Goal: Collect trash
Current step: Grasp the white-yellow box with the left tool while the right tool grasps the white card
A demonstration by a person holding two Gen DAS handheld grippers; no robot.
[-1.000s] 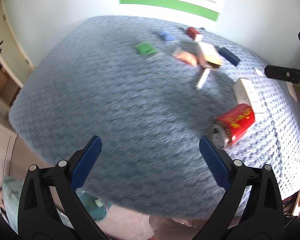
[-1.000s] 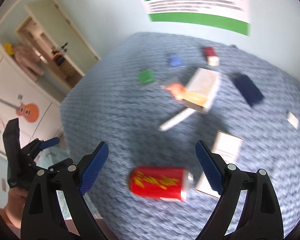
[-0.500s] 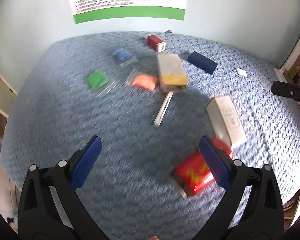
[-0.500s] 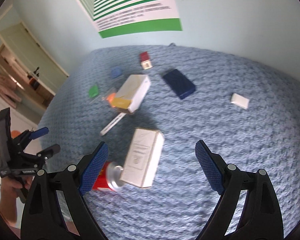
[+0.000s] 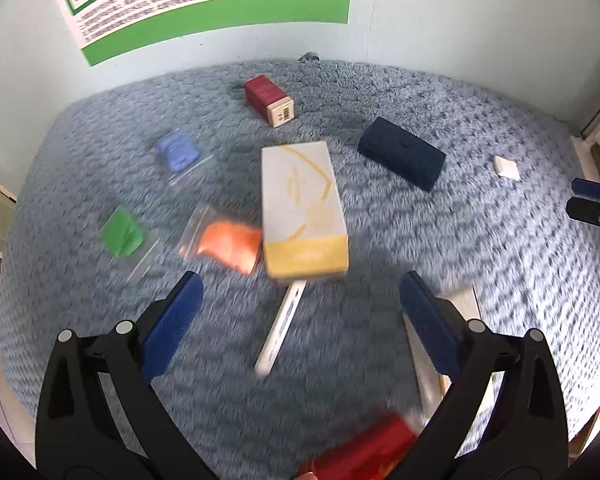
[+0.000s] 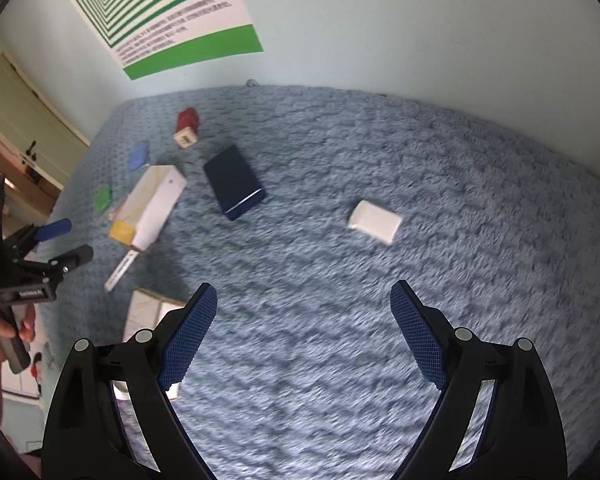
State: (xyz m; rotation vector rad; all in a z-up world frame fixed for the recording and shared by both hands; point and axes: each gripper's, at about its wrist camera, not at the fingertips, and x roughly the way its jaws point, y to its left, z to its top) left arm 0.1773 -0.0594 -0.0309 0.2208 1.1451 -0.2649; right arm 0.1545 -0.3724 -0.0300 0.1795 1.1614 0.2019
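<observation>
The left gripper [image 5: 300, 316] and right gripper [image 6: 304, 328] are hovering spread wide, gripping nothing. The red can [image 5: 360, 454] is lying at the near edge, having slid closer than before. Beyond it, clear bags are holding orange [image 5: 230, 242], green [image 5: 122, 234] and blue [image 5: 178, 152] contents on the blue blanket [image 5: 380, 240].

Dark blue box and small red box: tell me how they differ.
The dark blue box is larger and flatter; the small red box is stubbier. The blue one is one plain colour; the red one has a pale end with a barcode. Both lie on the blue blanket, apart.
</observation>
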